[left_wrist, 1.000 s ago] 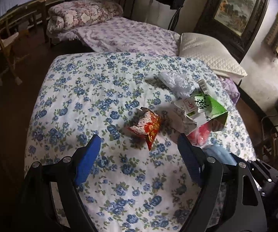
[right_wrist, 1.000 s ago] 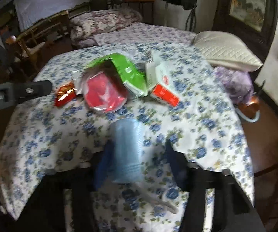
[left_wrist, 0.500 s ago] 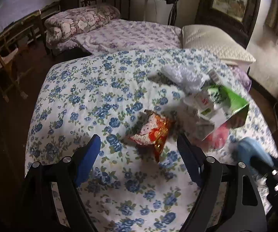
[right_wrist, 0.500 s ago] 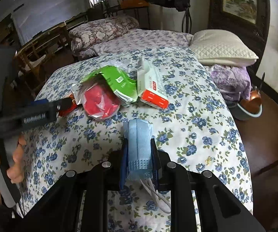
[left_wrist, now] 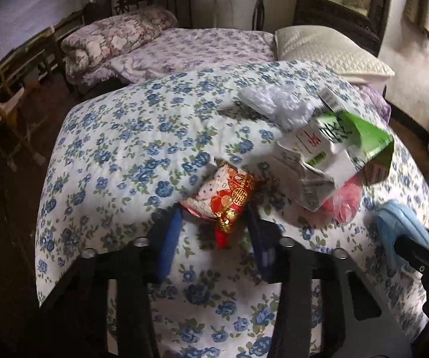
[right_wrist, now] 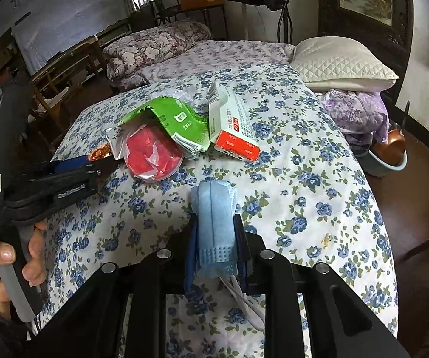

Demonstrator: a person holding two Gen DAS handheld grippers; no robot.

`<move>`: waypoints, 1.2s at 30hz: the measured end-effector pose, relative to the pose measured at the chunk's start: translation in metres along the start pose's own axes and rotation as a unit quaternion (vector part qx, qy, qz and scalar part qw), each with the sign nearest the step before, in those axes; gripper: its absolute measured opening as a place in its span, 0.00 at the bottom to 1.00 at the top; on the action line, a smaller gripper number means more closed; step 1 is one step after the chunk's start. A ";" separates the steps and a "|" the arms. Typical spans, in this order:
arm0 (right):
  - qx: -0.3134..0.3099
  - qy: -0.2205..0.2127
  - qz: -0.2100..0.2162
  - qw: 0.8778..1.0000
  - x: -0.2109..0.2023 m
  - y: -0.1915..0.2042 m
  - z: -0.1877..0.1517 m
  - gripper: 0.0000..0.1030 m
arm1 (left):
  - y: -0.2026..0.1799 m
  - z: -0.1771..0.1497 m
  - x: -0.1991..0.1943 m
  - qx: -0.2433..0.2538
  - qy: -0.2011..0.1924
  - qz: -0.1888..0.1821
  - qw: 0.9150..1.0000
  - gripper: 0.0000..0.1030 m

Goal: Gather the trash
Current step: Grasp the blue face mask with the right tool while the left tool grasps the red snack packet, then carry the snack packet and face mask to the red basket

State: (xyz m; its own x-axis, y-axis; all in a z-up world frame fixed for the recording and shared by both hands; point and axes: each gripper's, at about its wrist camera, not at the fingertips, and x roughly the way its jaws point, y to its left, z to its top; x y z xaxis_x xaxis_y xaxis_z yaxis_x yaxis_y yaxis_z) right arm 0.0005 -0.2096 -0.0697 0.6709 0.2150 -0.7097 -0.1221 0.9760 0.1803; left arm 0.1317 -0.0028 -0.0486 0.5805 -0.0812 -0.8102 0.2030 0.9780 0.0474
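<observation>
Trash lies on a blue-flowered bedspread [left_wrist: 125, 137]. My left gripper [left_wrist: 214, 220] has its jaws narrowed around a red and gold snack wrapper [left_wrist: 229, 200], close on both sides; I cannot tell if they pinch it. My right gripper [right_wrist: 215, 226] is shut on a folded blue face mask [right_wrist: 214, 217], which also shows in the left wrist view [left_wrist: 399, 229]. Past it lie a clear bag of red stuff [right_wrist: 151, 155], a green and white pack [right_wrist: 178, 122] and a white box with a red end [right_wrist: 235, 128]. A crumpled white plastic bag [left_wrist: 274, 101] lies farther back.
A cream pillow [right_wrist: 342, 62] and a purple bundle [right_wrist: 357, 113] lie at the bed's right. A bowl with a copper pot [right_wrist: 390, 155] stands on the floor there. A second bed with a rolled quilt [right_wrist: 154, 47] is behind, a wooden chair [left_wrist: 11, 95] at left.
My left gripper moved forward and its jaws narrowed around the red wrapper. My right gripper closed on the blue mask a second ago and has lifted it slightly.
</observation>
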 end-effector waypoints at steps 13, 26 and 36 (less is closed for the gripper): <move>-0.007 -0.007 -0.001 1.000 0.012 0.000 0.000 0.30 | 0.007 -0.007 -0.028 -0.008 -0.005 -0.015 1.000 0.26; 0.027 -0.055 0.032 0.998 -0.026 -0.008 0.004 0.17 | 0.024 -0.018 -0.104 -0.074 -0.059 -0.077 0.992 0.26; 0.054 -0.075 0.019 0.995 -0.076 -0.050 -0.036 0.17 | -0.040 -0.050 -0.130 -0.022 -0.048 -0.106 0.993 0.26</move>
State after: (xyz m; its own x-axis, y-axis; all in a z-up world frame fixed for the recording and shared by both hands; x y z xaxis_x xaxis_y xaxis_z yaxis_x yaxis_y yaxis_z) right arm -0.0706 -0.2731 -0.0490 0.7706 0.2354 -0.5922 -0.0746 0.9562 0.2831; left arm 0.0090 -0.0222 0.0256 0.6015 -0.3023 -0.7395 0.2956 0.9442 -0.1456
